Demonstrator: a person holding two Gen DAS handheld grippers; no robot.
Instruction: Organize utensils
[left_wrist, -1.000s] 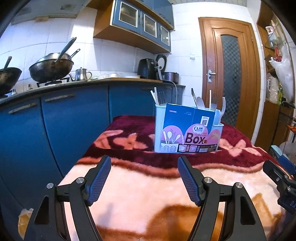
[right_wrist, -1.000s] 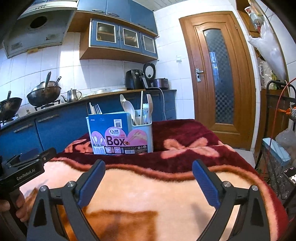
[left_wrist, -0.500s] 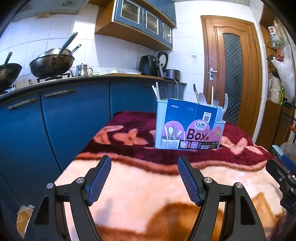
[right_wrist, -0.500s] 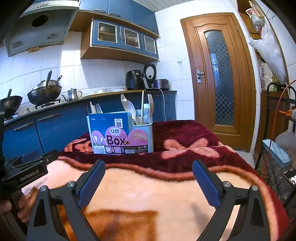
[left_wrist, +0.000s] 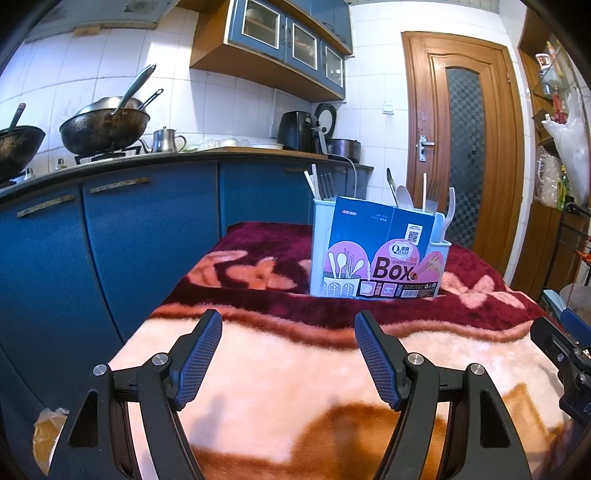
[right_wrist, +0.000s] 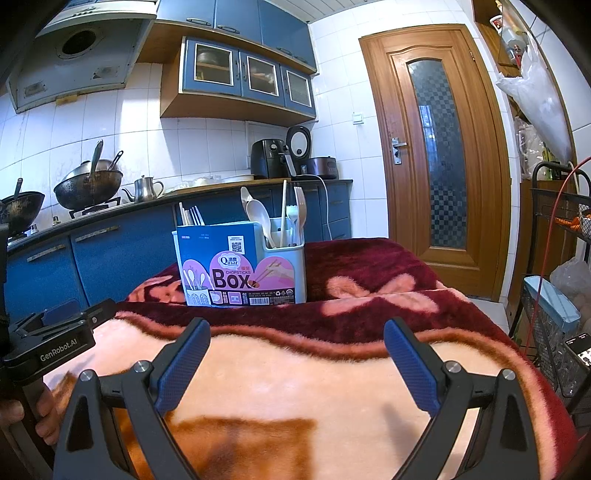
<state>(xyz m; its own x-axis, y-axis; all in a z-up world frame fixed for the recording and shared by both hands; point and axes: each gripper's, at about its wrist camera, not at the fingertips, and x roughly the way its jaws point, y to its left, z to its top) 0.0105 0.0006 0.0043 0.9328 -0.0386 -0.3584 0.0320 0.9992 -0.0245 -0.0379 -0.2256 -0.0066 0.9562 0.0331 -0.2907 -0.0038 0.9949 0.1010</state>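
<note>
A pale blue utensil holder (left_wrist: 376, 254) (right_wrist: 284, 266) is standing upright on the dark red far part of a plush blanket (left_wrist: 295, 387) (right_wrist: 295, 387) that is covering the bench. A printed cardboard sleeve (left_wrist: 380, 254) (right_wrist: 236, 269) reading "Box" is wrapping its front.

Contents, as seen from the right wrist view: the right-hand compartment is holding a white spoon (right_wrist: 257, 216), a pale chopstick (right_wrist: 283, 210) and a fork (right_wrist: 300, 206), all standing handle-down or bowl-up and leaning slightly. The left-hand compartment is showing several pale stick ends (right_wrist: 191, 216) above the sleeve; what kind they are cannot be told. The left wrist view is showing the same holder with fork tines (left_wrist: 325, 184) at its left end and a white utensil (left_wrist: 450, 210) leaning at its right end.

The left tongs (left_wrist: 288, 352) are hovering over the pale near part of the blanket, jaws standing wide apart, gripping nothing. The right tongs (right_wrist: 295, 363) are likewise hovering there, jaws wide apart and empty. The holder is sitting well ahead of both.

Behind, a wok (left_wrist: 105, 125) and a kettle (left_wrist: 166, 140) are resting on the blue kitchen counter (left_wrist: 147, 162).
</note>
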